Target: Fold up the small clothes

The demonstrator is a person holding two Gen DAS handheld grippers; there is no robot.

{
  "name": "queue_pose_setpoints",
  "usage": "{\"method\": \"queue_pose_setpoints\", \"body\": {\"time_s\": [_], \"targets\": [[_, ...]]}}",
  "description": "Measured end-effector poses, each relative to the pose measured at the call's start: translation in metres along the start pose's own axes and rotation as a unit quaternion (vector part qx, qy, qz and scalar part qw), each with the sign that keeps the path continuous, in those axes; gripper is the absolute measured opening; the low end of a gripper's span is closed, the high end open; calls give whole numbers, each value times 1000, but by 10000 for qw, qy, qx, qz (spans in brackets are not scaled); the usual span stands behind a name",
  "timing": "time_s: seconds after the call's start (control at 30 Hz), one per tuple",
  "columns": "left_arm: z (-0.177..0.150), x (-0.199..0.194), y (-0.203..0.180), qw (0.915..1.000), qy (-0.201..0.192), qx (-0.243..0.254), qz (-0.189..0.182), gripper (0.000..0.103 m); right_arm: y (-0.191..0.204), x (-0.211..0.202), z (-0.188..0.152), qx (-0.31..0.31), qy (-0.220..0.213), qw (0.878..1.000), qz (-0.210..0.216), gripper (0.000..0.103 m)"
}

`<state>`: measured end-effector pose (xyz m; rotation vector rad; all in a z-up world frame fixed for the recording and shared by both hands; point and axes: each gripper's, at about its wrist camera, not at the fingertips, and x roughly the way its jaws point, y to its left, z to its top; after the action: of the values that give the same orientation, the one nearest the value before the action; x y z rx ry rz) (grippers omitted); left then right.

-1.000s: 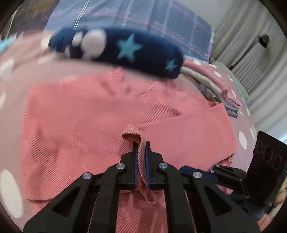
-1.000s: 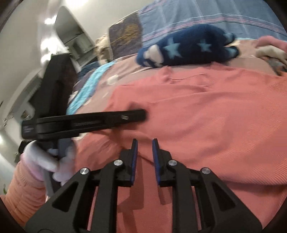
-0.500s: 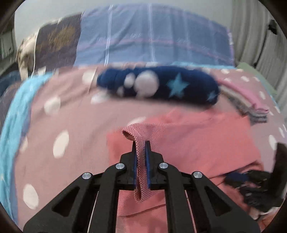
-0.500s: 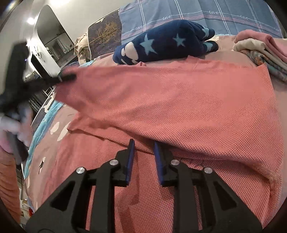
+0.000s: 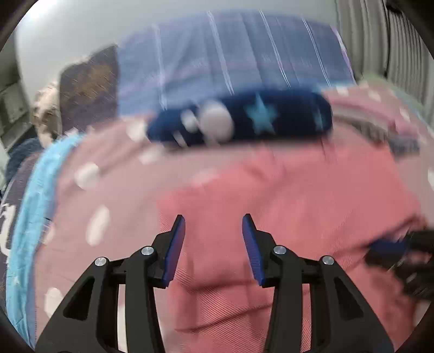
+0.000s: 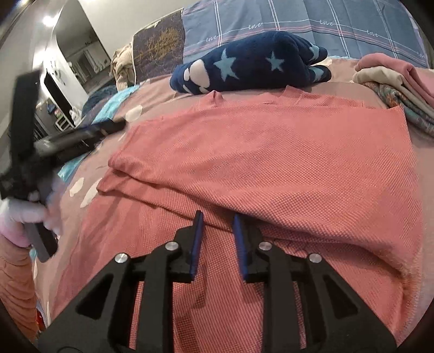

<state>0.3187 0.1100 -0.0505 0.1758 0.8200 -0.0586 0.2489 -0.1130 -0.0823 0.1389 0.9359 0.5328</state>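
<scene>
A salmon-pink knit garment [image 6: 271,163] lies spread on the bed with its left part folded over onto itself. My left gripper [image 5: 213,217] hovers over the garment's [image 5: 298,190] left edge. Its jaws are opening and nothing is between them. In the right wrist view the left gripper [image 6: 81,135] sits off the cloth at the left, held by a gloved hand [image 6: 24,214]. My right gripper [image 6: 217,214] rests low at the near edge of the folded layer, its fingers slightly apart with no cloth pinched. It shows blurred at the right edge of the left wrist view [image 5: 393,249].
A rolled navy star blanket [image 6: 252,62] lies just behind the garment. A stack of folded clothes [image 6: 398,84] sits at the back right. A plaid pillow [image 6: 298,21] stands behind. The pink dotted sheet [image 5: 108,176] and a turquoise blanket [image 5: 32,203] lie to the left.
The left gripper carried the pinched garment edge across, then let it go and its jaws spread apart. The folded layer now lies flat. The right gripper stayed in place.
</scene>
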Motion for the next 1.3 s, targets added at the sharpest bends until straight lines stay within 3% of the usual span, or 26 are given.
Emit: {"method": "queue_pose_setpoints", "body": {"time_s": [0.03,0.07,0.1,0.17,0.2,0.23,0.27,0.3,0.4,0.57,0.6,0.63,0.7,0.77,0.83,0.97,1.1,1.3], "targets": [[-13,18,-7,9991,392,138,-57,45,-1,-10,-2,-108,-57,9999,-96,23],[-20,27,-8,9988,462,161,-51,45,-8,-26,-3,-202,-255,9991,-270,23],[-26,25,-8,9997,191,127,-39,45,-15,-36,-3,-184,-374,9982,-421,23],[-24,20,-3,9997,188,25,-146,45,-47,-50,-5,125,-414,9928,-1120,25],[-24,19,-2,9996,192,-18,-189,45,-76,-50,-12,500,-234,9857,-1595,24],[-25,17,-1,9996,171,-40,-236,45,-95,-53,-19,736,-208,9850,-1546,6],[-28,10,1,9995,117,-45,-276,45,-109,-60,-26,896,-349,9871,-1280,1],[-32,3,3,9995,69,-79,-310,46,-118,-69,-33,1055,-383,9852,-1297,0],[-49,-21,11,9984,-52,-228,-509,60,-120,-89,-42,1030,-432,9790,-1703,5],[-80,-38,27,9997,90,-104,-209,67,-95,-97,-36,682,-625,9867,-1334,17],[-86,-35,30,9997,181,-115,-101,68,-84,-93,-33,440,-604,9894,-1241,26],[-93,-28,34,9994,345,-102,-29,76,-77,-86,-33,291,-462,9903,-1276,34],[-99,-25,42,9994,293,-200,-21,86,-85,-59,-38,235,11,9828,-1831,33],[-102,-28,53,9974,404,-582,-122,86,-94,-71,-41,547,-201,9853,-1605,33],[-109,-37,54,9971,421,-599,-218,85,-96,-85,-47,725,-279,9853,-1524,32],[-144,-66,52,9900,394,-838,-1059,84,-96,-113,-81,825,-221,9899,-1128,32],[-183,-100,39,9856,296,-727,-1500,84,-96,-145,-134,1258,-243,9913,-292,32],[-236,-150,18,9813,216,-349,-1879,83,-78,-181,-194,1520,-341,9865,504,32]]}}
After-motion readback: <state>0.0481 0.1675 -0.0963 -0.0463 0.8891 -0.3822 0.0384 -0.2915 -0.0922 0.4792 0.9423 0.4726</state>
